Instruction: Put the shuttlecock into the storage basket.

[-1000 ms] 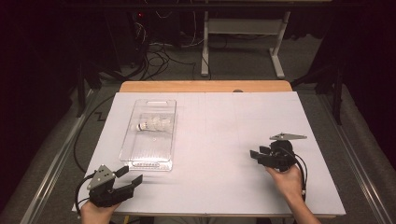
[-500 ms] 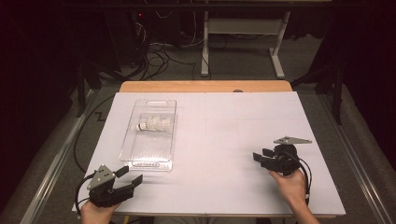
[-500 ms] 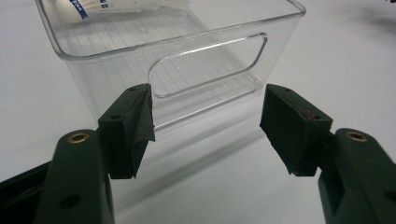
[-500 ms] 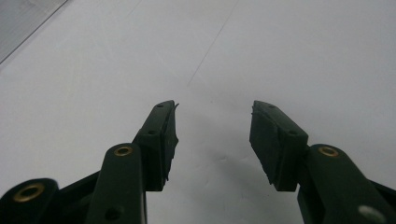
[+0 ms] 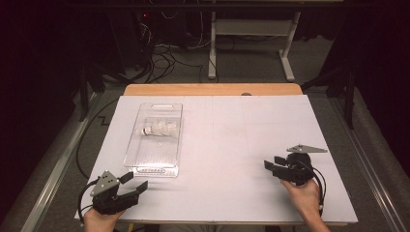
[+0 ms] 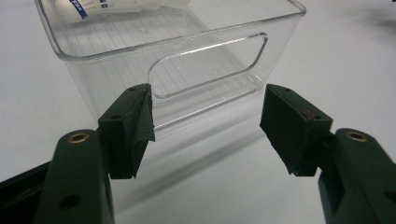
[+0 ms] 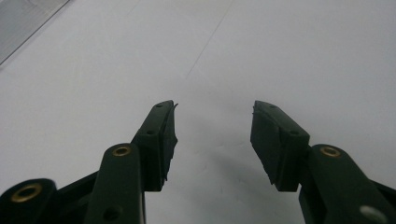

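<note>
A clear plastic bin (image 5: 155,140) lies on the left half of the white table, with a white shuttlecock (image 5: 159,129) inside toward its far end. My left gripper (image 5: 133,182) rests at the near left corner, open, its jaws pointing at the bin's near handle wall (image 6: 205,65) with a gap of bare table between. The shuttlecock (image 6: 93,5) peeks in at the top of the left gripper view. My right gripper (image 5: 273,164) sits low at the near right, open with nothing between its jaws (image 7: 212,135), pointing left across bare white surface.
The white sheet (image 5: 232,145) covers the table, with a wooden strip (image 5: 212,89) at the far edge. Beyond it are cables on the floor (image 5: 159,53) and a white desk frame (image 5: 251,38). Dark curtains close both sides.
My right gripper has drifted slightly toward the near edge and to the right. The left gripper and the bin have stayed still.
</note>
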A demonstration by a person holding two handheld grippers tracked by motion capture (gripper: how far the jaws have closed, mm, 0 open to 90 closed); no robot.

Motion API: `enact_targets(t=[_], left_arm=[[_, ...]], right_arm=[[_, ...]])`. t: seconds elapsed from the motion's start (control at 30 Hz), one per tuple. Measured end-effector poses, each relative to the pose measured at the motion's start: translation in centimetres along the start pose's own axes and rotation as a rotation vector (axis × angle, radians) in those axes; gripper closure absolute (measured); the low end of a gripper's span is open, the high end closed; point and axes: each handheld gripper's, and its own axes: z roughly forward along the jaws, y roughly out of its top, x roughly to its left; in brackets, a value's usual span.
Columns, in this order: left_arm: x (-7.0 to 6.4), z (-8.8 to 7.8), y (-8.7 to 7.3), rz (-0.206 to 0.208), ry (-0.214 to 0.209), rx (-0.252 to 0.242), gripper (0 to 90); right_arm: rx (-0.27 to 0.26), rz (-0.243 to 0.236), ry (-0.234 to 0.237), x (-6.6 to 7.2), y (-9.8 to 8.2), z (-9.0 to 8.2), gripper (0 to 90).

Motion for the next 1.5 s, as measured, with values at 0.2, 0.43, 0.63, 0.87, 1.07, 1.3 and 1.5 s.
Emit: enact_targets(t=[0.2,0.43,0.63,0.87,1.07,1.3,1.5], left_arm=[[0.0,0.0,0.0,0.001,0.000,-0.001,35.2],[0.0,0.0,0.0,0.000,0.000,-0.002,35.2],[0.0,0.0,0.0,-0.001,0.001,-0.002,35.2],[0.0,0.0,0.0,-0.003,0.002,-0.002,35.2],[0.0,0.0,0.0,0.000,0.001,-0.001,35.3],[0.0,0.0,0.0,-0.001,0.001,-0.001,35.2],[0.0,0.0,0.0,0.000,0.000,-0.002,35.2]], right_arm=[[-0.009,0.005,-0.003,-0.1,-0.3,-0.3,50.7],[-0.014,0.005,-0.007,-0.1,-0.6,-0.7,50.6],[-0.021,0.006,-0.013,-0.2,-1.0,-1.1,50.3],[-0.033,0.004,-0.015,-0.4,-1.5,-1.5,49.9],[-0.043,0.016,-0.018,-0.7,-1.9,-2.0,49.7],[-0.049,0.015,-0.028,-0.9,-2.4,-2.3,49.7],[-0.058,0.017,-0.030,-0.8,-2.8,-2.6,49.6]])
